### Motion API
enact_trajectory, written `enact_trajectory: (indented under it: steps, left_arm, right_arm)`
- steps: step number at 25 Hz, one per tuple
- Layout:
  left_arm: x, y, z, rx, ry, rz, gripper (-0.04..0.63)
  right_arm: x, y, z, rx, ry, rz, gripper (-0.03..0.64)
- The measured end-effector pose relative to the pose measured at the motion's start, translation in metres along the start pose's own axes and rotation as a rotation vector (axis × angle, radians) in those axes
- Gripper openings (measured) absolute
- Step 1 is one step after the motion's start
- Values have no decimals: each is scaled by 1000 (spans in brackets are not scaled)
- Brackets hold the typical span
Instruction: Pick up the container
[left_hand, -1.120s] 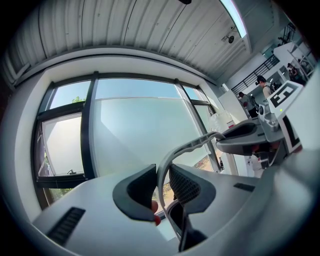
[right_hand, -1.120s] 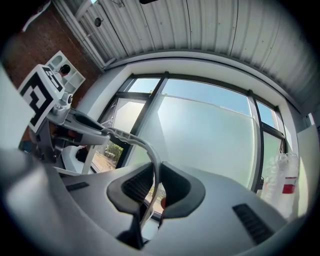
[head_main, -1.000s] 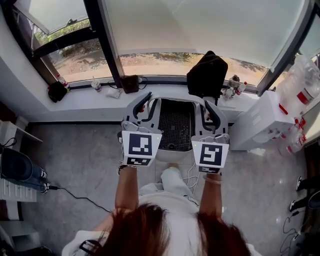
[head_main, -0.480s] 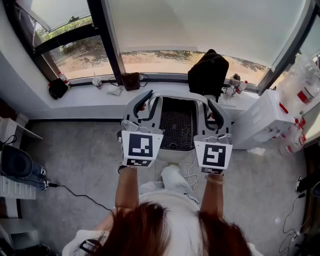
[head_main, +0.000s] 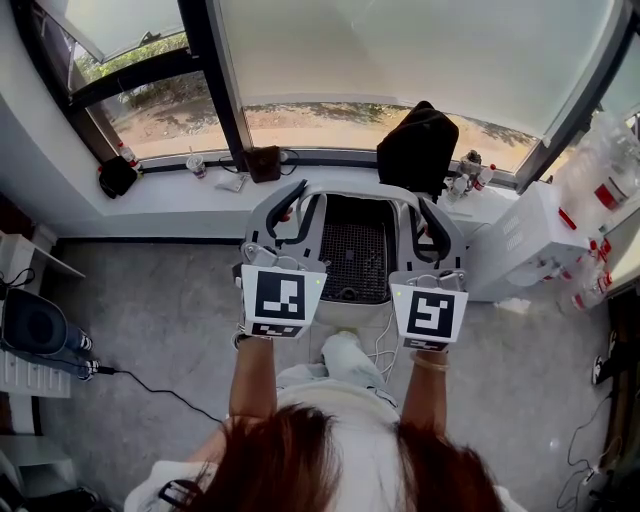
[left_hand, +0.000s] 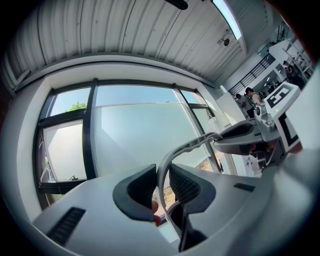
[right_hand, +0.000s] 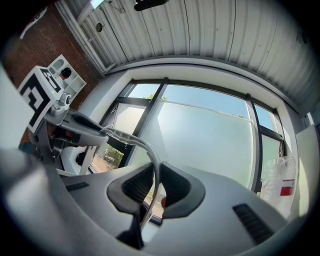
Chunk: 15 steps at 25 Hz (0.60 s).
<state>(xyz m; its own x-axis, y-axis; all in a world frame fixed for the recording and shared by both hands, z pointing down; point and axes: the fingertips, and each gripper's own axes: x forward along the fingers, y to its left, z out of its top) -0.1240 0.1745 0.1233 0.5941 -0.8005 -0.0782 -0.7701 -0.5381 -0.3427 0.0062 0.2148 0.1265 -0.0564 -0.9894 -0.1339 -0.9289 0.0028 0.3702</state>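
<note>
The container (head_main: 352, 191) is a pale grey tub with a dark mesh floor, held out in front of me above the grey floor. My left gripper (head_main: 287, 212) is shut on its left rim, my right gripper (head_main: 432, 222) on its right rim. In the left gripper view the thin rim (left_hand: 191, 147) runs between the ribbed pads, with the left gripper (left_hand: 161, 186) shut on it. The right gripper view shows the right gripper (right_hand: 156, 187) pinching the rim (right_hand: 134, 141) the same way. Both views point up at the window.
The window sill (head_main: 180, 205) ahead carries a black bag (head_main: 415, 150), a cup (head_main: 201, 166) and small bottles (head_main: 470, 176). A white cabinet (head_main: 520, 240) and a clear bag of bottles (head_main: 600, 170) stand at right. A black device (head_main: 35, 328) and cable (head_main: 150, 388) lie left.
The container and both grippers have edged slightly lower in the head view. Both grips on the rim are the same.
</note>
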Motion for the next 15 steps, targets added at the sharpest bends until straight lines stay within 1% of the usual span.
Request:
enact_trajectory:
  steps: [15]
  left_arm:
    - [-2,2,3,9,-8,12,91]
  right_arm:
    - [1,0,4,5,-16,4,64]
